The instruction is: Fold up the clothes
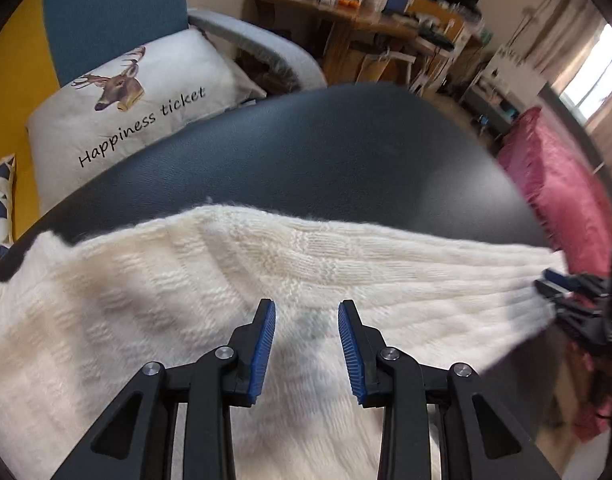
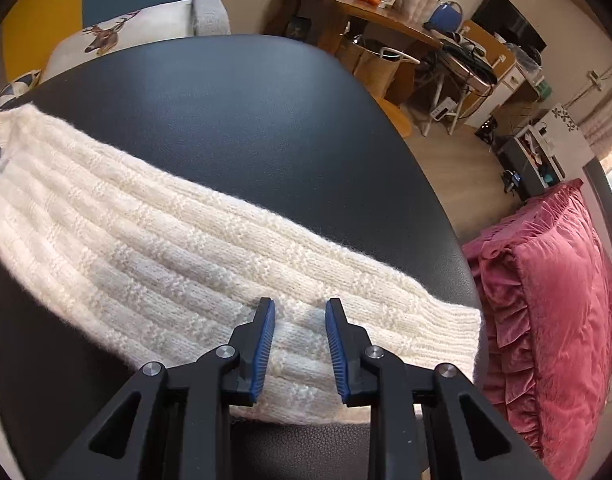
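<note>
Cream ribbed knit, one sweater point(image 1: 225, 288), lies spread on the dark table point(image 1: 326, 152); the left gripper point(image 1: 306, 308) hovers over its body, jaws apart, nothing between them. From the right wrist, the right gripper point(image 2: 299, 306) stands jaws apart over the one outstretched sleeve point(image 2: 386, 320) near its cuff. I'd pinch a full ribbed thickness so it lifts evenly.

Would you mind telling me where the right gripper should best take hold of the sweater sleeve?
Probably at the ribbed cuff, the free end of the sleeve near the table edge. The right gripper is open above it, just short of the cuff. Come from above, one finger on each side of a pinch of knit, since the sleeve lies flat.
</note>
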A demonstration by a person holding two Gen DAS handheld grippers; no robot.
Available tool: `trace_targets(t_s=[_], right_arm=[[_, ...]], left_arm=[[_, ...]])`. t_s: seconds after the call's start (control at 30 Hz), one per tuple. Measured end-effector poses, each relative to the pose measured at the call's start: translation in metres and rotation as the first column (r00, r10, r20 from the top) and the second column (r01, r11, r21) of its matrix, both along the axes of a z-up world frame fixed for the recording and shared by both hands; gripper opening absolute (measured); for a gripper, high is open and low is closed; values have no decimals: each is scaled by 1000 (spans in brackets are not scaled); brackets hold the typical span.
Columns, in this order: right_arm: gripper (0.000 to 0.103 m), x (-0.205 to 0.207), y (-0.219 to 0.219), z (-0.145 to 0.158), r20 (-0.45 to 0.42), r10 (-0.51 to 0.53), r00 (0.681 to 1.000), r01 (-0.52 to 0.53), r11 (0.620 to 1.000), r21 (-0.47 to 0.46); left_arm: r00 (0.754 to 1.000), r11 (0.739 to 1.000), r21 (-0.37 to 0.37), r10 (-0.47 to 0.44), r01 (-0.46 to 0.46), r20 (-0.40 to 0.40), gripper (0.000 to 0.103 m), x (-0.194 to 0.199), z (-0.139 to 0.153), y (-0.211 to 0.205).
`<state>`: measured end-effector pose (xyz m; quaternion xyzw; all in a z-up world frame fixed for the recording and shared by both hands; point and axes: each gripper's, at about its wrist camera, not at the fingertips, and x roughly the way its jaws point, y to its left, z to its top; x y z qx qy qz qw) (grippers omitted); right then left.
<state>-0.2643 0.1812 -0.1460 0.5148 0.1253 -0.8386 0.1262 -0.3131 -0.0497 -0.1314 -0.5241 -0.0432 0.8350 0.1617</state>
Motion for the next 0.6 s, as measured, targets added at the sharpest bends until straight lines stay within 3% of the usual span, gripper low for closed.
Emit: trace_targets(t_s=[0.07, 0.17, 0.3, 0.43, 0.5, 0.6], right_arm=[[25, 3, -23, 10, -14, 68, 998, -69, 996, -54], [25, 7, -58, 24, -42, 168, 985, -172, 976, -134], [25, 12, -105, 44, -92, 293, 952, -307, 923, -232], [25, -21, -178, 30, -77, 382, 921, -387, 877, -285], [25, -39, -206, 18, -49, 386, 921, -383, 879, -283], [25, -62, -238, -2, -5, 380, 925, -369, 894, -252]], left_arm=[[999, 999, 23, 34, -33, -42, 33, 14, 18, -25], [993, 997, -32, 70, -73, -100, 33, 31, 32, -62], [986, 984, -99, 140, -149, -96, 33, 38, 24, -111], [972, 968, -102, 220, -228, -82, 33, 50, 11, -149], [962, 961, -68, 263, -268, -71, 33, 55, 7, -168], [946, 944, -76, 318, -322, -55, 33, 55, -5, -188]])
